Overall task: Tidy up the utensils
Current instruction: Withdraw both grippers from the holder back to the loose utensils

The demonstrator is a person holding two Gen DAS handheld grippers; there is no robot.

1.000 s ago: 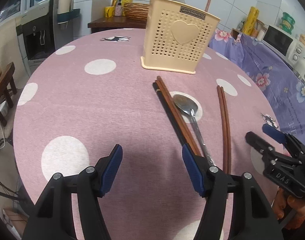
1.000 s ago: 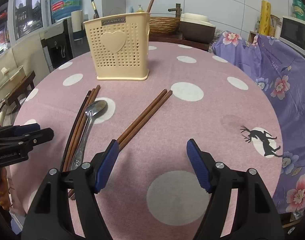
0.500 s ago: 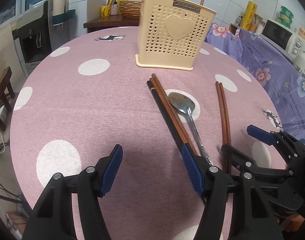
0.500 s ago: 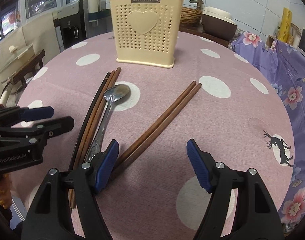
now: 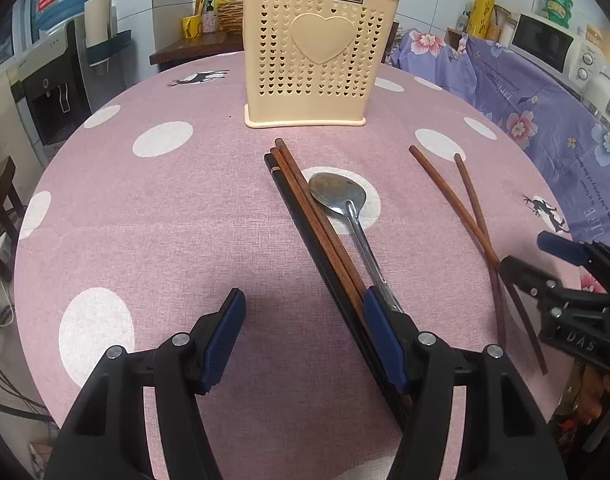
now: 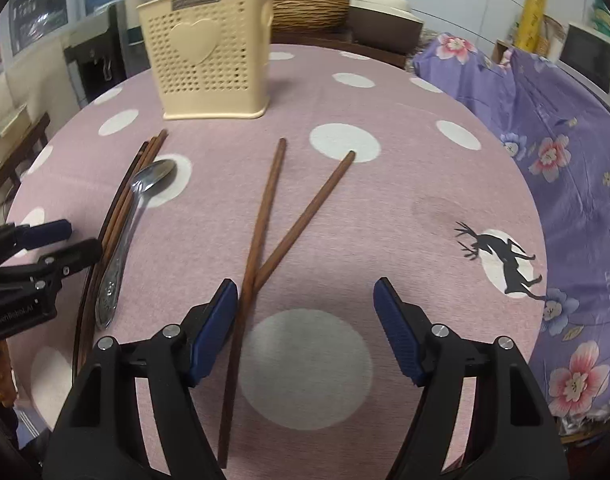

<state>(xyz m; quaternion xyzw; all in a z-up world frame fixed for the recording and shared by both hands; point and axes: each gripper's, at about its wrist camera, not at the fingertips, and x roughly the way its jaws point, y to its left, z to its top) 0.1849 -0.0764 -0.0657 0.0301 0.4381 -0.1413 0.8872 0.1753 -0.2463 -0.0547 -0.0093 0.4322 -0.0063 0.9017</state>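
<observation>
The right claw [image 6: 305, 320] stands wide and holds nothing. One chopstick of the brown pair [image 6: 261, 236] lies just inside its left pad at lower centre of its view, apparently touching it; the other crosses it and fans off to the upper right. The left claw [image 5: 305, 336] is also wide and empty at the bottom of its view, its right pad over the near ends of the dark and reddish chopsticks [image 5: 317, 220] and the spoon [image 5: 345, 204]. The cream holder [image 5: 319, 56] stands at upper centre on the pink dotted tabletop [image 5: 165, 220], well apart from them all.

The risk, I judge: closing now would catch only one stick of the splayed pair and knock the other further askew, or the left pad might drag the spoon along with the chopsticks.

Half a second earlier the brown pair lay parallel and together; now it is crossed and spread.
</observation>
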